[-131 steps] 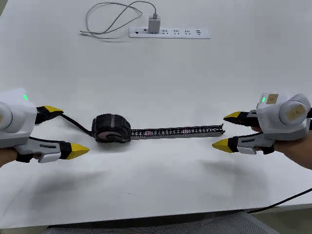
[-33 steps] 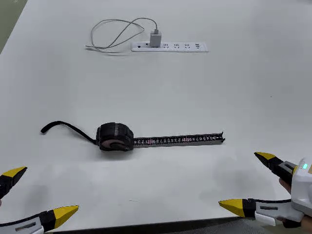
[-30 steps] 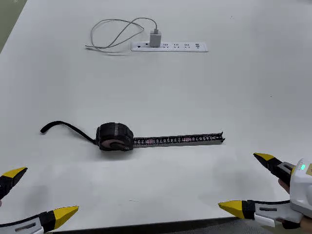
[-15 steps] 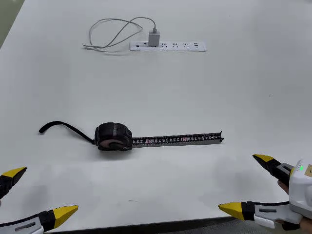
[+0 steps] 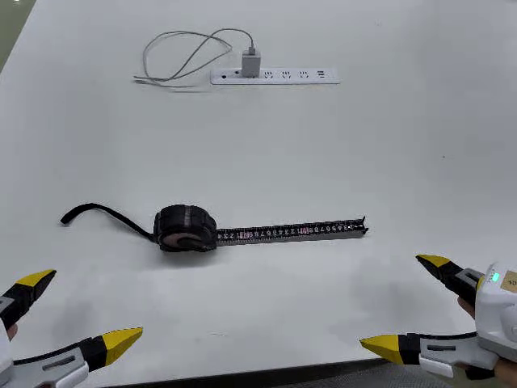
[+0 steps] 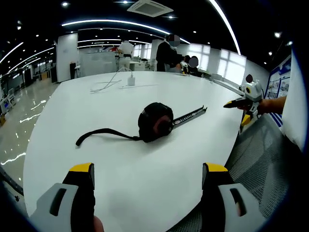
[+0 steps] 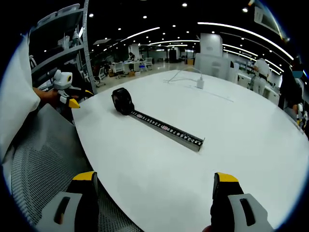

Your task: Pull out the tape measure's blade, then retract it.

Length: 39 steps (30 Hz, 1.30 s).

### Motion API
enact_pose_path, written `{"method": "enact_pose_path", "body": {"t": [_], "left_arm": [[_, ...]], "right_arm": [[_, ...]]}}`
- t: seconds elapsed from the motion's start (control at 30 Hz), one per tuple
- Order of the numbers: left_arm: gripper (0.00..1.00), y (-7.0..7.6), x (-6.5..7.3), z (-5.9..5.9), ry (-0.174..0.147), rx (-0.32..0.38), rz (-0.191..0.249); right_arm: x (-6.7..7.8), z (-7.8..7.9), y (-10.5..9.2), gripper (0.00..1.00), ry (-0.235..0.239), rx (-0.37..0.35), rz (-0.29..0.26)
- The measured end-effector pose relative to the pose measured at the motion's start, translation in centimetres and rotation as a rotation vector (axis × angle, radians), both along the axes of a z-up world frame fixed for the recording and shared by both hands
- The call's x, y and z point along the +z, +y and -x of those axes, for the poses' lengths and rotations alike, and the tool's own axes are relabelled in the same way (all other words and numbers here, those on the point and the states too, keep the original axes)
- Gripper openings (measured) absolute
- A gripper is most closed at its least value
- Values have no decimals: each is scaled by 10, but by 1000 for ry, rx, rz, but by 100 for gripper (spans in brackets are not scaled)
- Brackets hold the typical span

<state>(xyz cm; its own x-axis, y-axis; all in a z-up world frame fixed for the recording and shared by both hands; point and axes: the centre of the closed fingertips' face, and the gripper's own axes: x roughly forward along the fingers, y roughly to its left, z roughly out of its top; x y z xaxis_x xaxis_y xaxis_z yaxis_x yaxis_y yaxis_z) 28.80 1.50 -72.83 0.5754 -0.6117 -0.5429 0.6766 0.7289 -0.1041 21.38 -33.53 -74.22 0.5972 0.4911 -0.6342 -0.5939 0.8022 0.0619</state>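
Centre-left in the head view: tape measure (image 5: 185, 229) on the white table (image 5: 339, 145), blade (image 5: 291, 232) drawn out to the right and lying flat, black strap (image 5: 101, 212) trailing left. Small hook at the blade's end, apparently upturned, though too small to be sure. Lower left corner: left gripper (image 5: 79, 311), jaws spread wide, pinching nothing, well apart from the case. Lower right corner: right gripper (image 5: 404, 303), likewise spread and empty, clear of the blade's tip. Upper centre: power strip (image 5: 275, 76) with looped cable (image 5: 186, 52).

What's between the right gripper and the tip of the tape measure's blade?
Just bare white table between the right gripper and the blade tip, as the right gripper view shows.
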Motion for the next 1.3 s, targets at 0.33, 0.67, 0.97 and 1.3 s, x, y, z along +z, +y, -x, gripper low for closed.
{"method": "enact_pose_path", "body": {"t": [0.33, 0.67, 0.97, 1.3], "left_arm": [[89, -15, 0, -5, 0, -2, 17], [90, -25, -2, -8, 20, -12, 36], [92, -42, 2, -19, 31, -5, 43], [91, -58, 6, -32, 46, -16, 49]], "right_arm": [[1, 0, 1, 97, -2, 1, -4], [0, -2, 2, 98, -2, 8, -5], [1, -5, 3, 97, -5, 14, -6], [0, -9, 0, 97, -6, 18, 0]]}}
